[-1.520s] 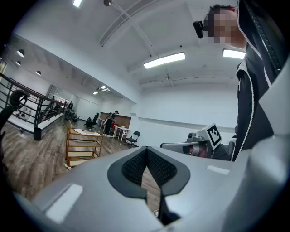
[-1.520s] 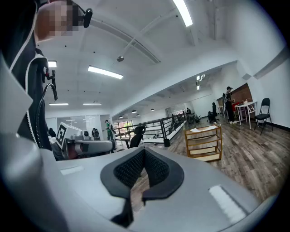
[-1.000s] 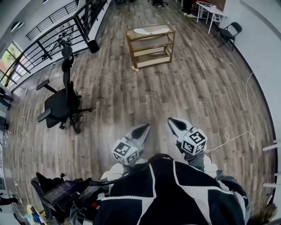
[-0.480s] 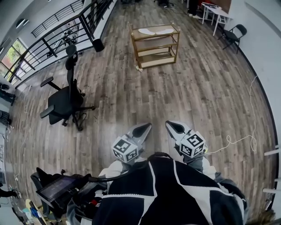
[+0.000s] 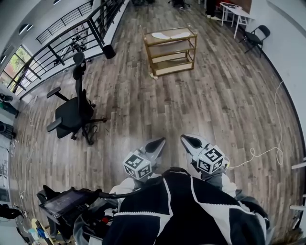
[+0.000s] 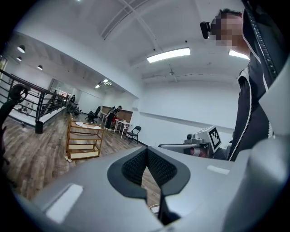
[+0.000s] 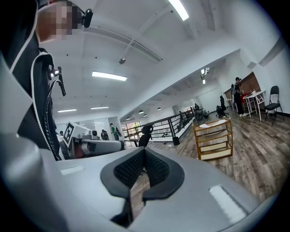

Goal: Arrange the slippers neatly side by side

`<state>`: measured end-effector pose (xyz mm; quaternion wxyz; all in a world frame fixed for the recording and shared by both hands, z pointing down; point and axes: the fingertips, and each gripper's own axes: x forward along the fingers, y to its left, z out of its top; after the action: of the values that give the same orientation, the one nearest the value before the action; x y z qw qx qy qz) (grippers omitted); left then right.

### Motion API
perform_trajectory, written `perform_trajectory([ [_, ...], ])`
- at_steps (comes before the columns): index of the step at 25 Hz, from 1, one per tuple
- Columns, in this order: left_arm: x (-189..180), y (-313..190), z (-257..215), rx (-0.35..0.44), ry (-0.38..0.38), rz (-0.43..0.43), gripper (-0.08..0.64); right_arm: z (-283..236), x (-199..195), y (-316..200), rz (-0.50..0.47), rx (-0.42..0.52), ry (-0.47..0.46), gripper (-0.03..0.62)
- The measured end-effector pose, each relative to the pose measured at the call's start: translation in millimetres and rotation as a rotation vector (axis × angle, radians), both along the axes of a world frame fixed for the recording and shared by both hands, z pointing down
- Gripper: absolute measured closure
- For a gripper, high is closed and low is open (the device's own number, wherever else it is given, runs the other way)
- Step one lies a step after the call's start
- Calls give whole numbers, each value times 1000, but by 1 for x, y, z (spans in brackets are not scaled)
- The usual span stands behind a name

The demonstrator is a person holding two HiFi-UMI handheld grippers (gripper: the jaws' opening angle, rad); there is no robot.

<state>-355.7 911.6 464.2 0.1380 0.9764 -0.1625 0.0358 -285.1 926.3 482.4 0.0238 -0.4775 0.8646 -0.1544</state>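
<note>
Pale slippers (image 5: 168, 35) lie on the top board of a wooden three-level shelf (image 5: 170, 57) far off across the wood floor. The left gripper view shows the shelf (image 6: 83, 141) with a pale slipper (image 6: 84, 124) on top, and the shelf (image 7: 213, 138) also appears in the right gripper view. My left gripper (image 5: 159, 141) and right gripper (image 5: 185, 139) are held close in front of my body, both shut and empty, pointing towards the shelf. Their jaws meet in the left gripper view (image 6: 147, 164) and in the right gripper view (image 7: 144, 166).
A small pale object (image 5: 154, 75) lies on the floor by the shelf's left leg. A black office chair (image 5: 71, 115) stands to the left, near a railing (image 5: 62, 43). A folding chair (image 5: 256, 38) and white table (image 5: 234, 10) stand far right. A cable (image 5: 263, 152) trails on the right.
The head view has shifted slightly, so the shelf and chair sit a little further right in the picture. Both grippers stay shut and in the same place before my body.
</note>
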Motion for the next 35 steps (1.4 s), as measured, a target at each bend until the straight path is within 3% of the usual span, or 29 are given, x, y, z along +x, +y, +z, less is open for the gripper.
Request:
perform_trajectory([
  [11, 6, -56, 19, -80, 34, 42, 546, 15, 12, -37, 68, -53, 26, 588],
  [21, 7, -167, 10, -75, 69, 134, 546, 3, 6, -138, 145, -58, 48, 588],
  [35, -23, -293, 22, -117, 125, 176, 546, 12, -43, -261, 140, -94, 74, 588],
])
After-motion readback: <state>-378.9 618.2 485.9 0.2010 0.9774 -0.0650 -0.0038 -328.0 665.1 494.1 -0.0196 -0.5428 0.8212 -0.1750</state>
